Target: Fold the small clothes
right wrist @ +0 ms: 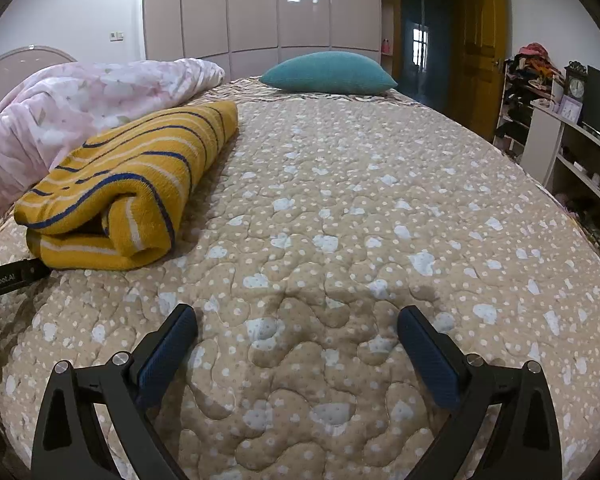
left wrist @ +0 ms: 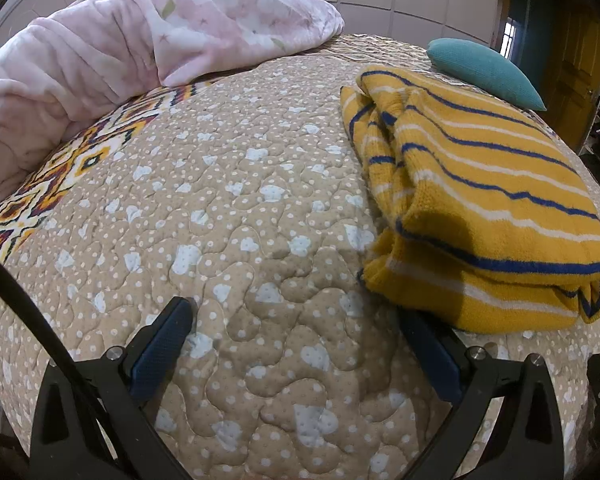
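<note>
A yellow knitted garment with blue and white stripes (left wrist: 480, 200) lies folded in a thick bundle on the beige quilted bedspread (left wrist: 220, 220). In the left wrist view it fills the right side. My left gripper (left wrist: 296, 314) is open wide over bare quilt, and its right fingertip (left wrist: 414, 322) sits against the bundle's near edge. In the right wrist view the same garment (right wrist: 132, 184) lies at the left, with a finger of the left gripper (right wrist: 12, 276) at its near corner. My right gripper (right wrist: 296, 316) stands open over bare bedspread (right wrist: 360, 220), apart from the garment.
A pink floral blanket (left wrist: 140, 48) is heaped along the bed's far left. A teal pillow (right wrist: 328, 72) rests at the far end. White wardrobes (right wrist: 260, 8), a yellow door (right wrist: 480, 48) and cluttered shelves (right wrist: 572, 152) stand beyond the bed's right edge.
</note>
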Tool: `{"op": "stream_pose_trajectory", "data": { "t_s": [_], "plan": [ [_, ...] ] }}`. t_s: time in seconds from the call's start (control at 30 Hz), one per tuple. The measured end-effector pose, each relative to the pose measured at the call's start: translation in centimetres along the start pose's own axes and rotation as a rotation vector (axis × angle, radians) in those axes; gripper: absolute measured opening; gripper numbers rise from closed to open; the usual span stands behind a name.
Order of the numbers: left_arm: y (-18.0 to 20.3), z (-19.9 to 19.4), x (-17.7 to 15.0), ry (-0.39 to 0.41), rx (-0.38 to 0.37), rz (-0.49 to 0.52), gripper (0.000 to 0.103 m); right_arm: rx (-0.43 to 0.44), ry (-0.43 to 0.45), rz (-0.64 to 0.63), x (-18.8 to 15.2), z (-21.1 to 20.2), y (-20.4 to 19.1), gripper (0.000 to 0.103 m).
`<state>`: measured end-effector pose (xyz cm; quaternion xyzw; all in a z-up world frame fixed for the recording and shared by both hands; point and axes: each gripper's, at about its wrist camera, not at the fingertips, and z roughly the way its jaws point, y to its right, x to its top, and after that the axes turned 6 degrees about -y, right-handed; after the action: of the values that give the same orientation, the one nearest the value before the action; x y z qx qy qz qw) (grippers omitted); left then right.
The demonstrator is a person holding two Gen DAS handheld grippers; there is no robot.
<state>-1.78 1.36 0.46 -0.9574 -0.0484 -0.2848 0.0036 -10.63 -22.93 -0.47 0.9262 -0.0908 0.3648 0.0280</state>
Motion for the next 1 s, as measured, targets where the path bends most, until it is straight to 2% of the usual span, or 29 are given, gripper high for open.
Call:
{"op": "stream_pose_trajectory", "data": {
  "t_s": [1.0],
  "plan": [
    [0.06, -0.1, -0.14, 0.006, -0.001, 0.003, 0.103, -0.043, 0.024, -0.013, -0.37, -0.39, -0.61, 0.103]
  ]
}}
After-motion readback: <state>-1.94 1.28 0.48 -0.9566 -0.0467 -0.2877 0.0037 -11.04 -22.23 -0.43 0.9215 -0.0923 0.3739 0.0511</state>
